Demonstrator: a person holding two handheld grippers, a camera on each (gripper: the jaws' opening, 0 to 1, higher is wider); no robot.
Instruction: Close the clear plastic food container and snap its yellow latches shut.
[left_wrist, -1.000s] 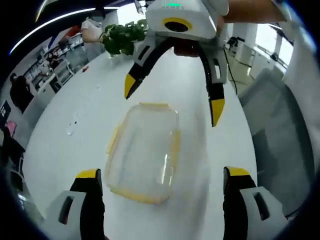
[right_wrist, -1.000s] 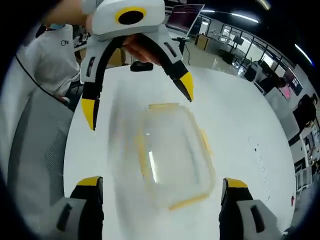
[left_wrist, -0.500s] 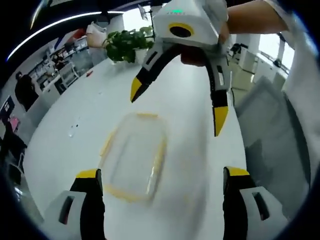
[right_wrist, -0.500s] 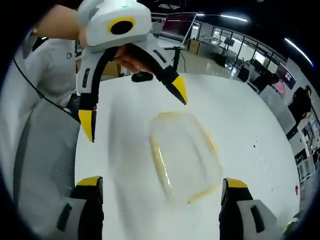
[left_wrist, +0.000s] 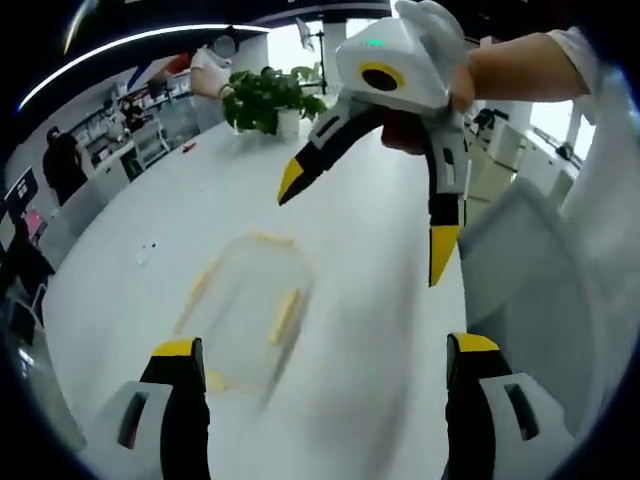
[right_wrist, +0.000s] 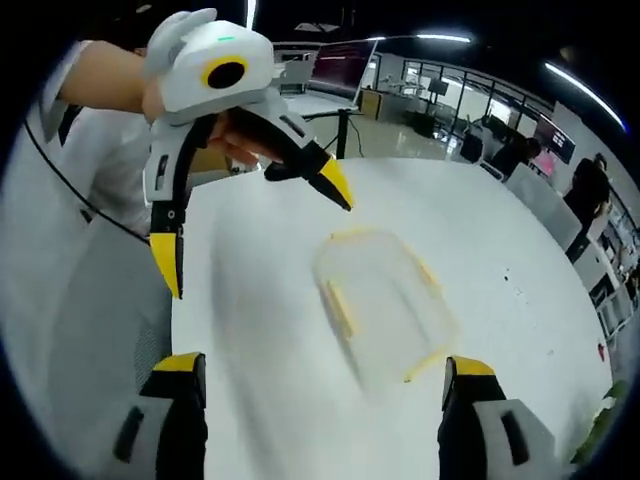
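- Clear plastic, blurred in both views, the food container (left_wrist: 245, 305) lies flat on the white counter (left_wrist: 370, 250), ahead of and between the two tools, touched by neither.
- Its lid appears to sit on the base, but the blur hides whether it is seated all round.
- Yellow latches (right_wrist: 340, 308) show along its edges; whether any is snapped down cannot be told, so the latching is best judged as possibly not done.
- The left tool (left_wrist: 325, 400) has its jaws spread wide with nothing between them; in the right gripper view it hangs above the counter beside the container, gripped by a hand (right_wrist: 240, 135).
- The right tool (right_wrist: 325, 400) is likewise spread and empty, raised clear of the container.
- A potted plant (left_wrist: 268, 95) stands at the counter's far end, well apart.
- Likely remaining: bring a tool down to each latch and press it shut.
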